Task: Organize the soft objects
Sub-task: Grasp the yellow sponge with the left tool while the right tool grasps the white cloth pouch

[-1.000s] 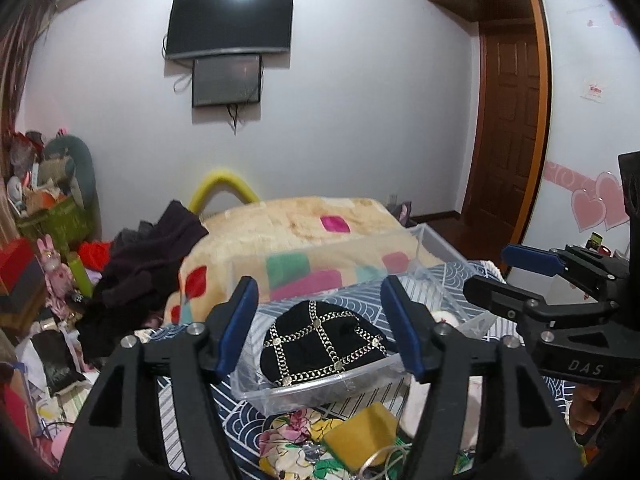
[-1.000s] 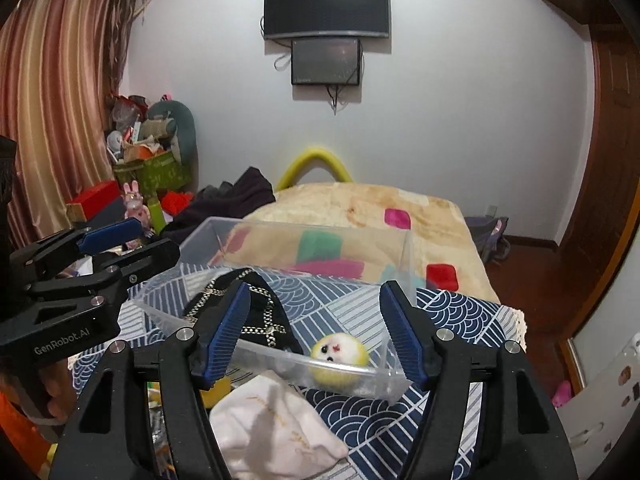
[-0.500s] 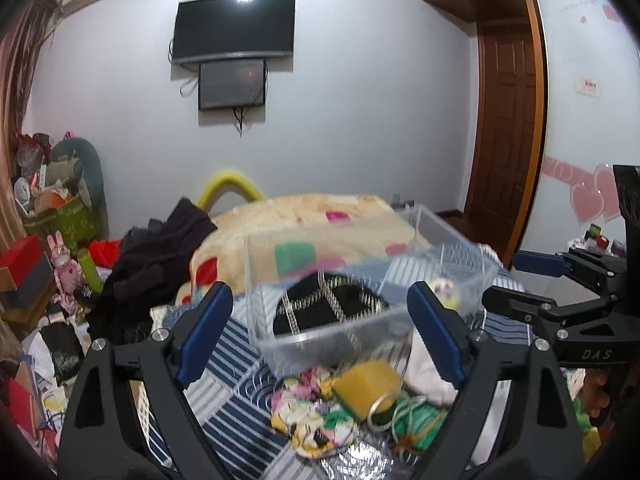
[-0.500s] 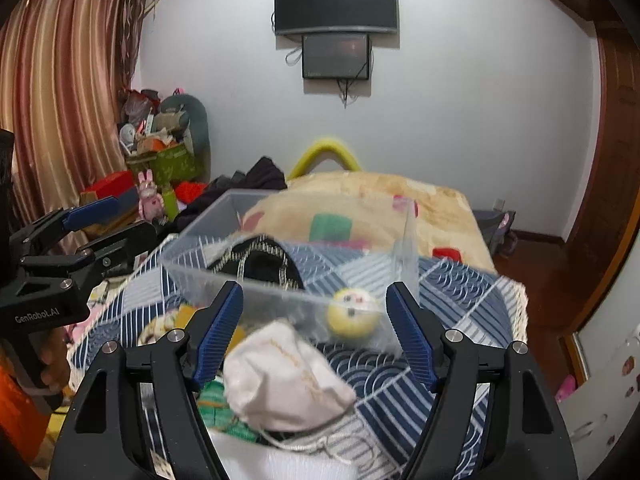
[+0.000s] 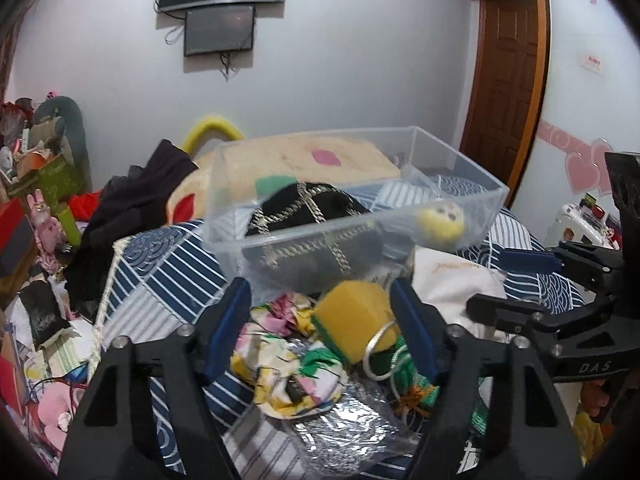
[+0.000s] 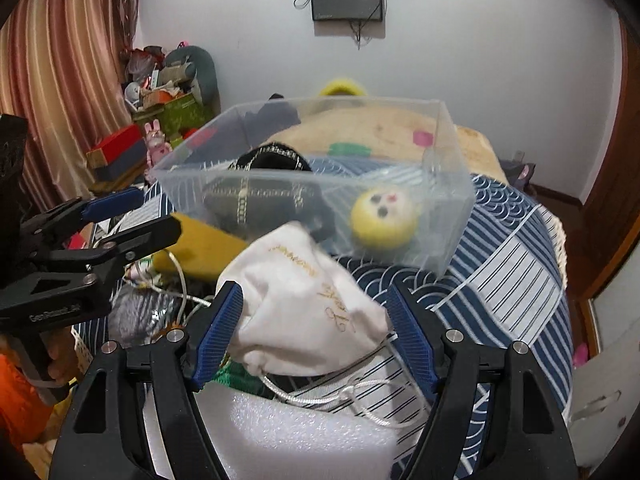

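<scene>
Left claw (image 5: 320,308): spread wide, holding nothing; a yellow sponge (image 5: 356,312) sits between its blue pads, with a floral cloth (image 5: 288,356) just near-left of it.
Right claw (image 6: 314,312): spread wide, holding nothing; a white drawstring pouch (image 6: 308,300) lies between its fingers without being pinched.
Left view only: the floral cloth and a silvery crinkled bag (image 5: 344,420) at the near edge; dark clothes (image 5: 132,208) heaped at far left.
Right view only: white foam sheet (image 6: 312,436) near the camera, under the pouch's cord.
Clear plastic bin (image 5: 460,168): just beyond both claws on the blue patterned bedspread (image 6: 512,264), open at the top.
Bin contents: a black bag with gold chain (image 5: 308,216) on the left, a yellow ball with a face (image 6: 384,216) on the right.
Loose soft things: sponge, cloth, pouch, all outside the bin at its near side.
</scene>
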Tool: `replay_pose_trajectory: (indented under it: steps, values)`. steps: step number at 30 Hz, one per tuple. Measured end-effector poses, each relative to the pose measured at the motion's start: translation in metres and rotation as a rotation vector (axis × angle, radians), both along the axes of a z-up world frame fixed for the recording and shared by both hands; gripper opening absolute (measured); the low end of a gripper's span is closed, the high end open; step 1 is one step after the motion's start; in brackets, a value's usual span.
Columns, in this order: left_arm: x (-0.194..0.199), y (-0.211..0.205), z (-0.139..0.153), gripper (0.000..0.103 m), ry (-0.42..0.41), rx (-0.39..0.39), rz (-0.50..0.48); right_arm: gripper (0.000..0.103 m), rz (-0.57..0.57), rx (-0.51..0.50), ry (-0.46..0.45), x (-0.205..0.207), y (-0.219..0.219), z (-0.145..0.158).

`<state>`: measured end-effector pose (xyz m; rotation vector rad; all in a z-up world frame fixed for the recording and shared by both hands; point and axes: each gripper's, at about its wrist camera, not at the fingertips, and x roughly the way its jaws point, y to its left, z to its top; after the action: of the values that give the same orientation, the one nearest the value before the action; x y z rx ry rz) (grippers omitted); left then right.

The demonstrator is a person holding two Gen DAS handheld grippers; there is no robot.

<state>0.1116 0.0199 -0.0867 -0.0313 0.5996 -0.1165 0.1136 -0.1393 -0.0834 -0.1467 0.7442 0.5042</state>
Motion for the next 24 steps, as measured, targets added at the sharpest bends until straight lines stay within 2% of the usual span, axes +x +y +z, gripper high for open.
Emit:
replay_pose_trajectory:
  steps: [6,8,10,15,16,24]
  values:
    - [0.008,-0.01,-0.012,0.056,0.048,-0.016,-0.046,0.071,0.015,0.008,0.016,-0.002,0.0,-0.004]
    - [0.009,-0.013,-0.015,0.045,0.061,-0.019,-0.056,0.07,0.023,0.008,0.021,0.0,0.0,-0.004]
    - [0.01,-0.015,-0.018,0.044,0.071,-0.027,-0.069,0.062,0.037,0.017,0.031,0.0,-0.001,-0.005]
    - [0.005,-0.02,-0.017,0.041,0.059,-0.022,-0.091,0.019,0.077,0.043,0.057,0.0,0.001,-0.005]
    - [0.004,-0.02,-0.016,0.04,0.052,-0.016,-0.09,0.015,0.075,0.04,0.053,-0.001,0.003,-0.005]
    - [-0.01,-0.014,0.001,0.04,-0.015,-0.014,-0.077,0.009,0.06,0.063,-0.019,-0.009,0.002,0.01]
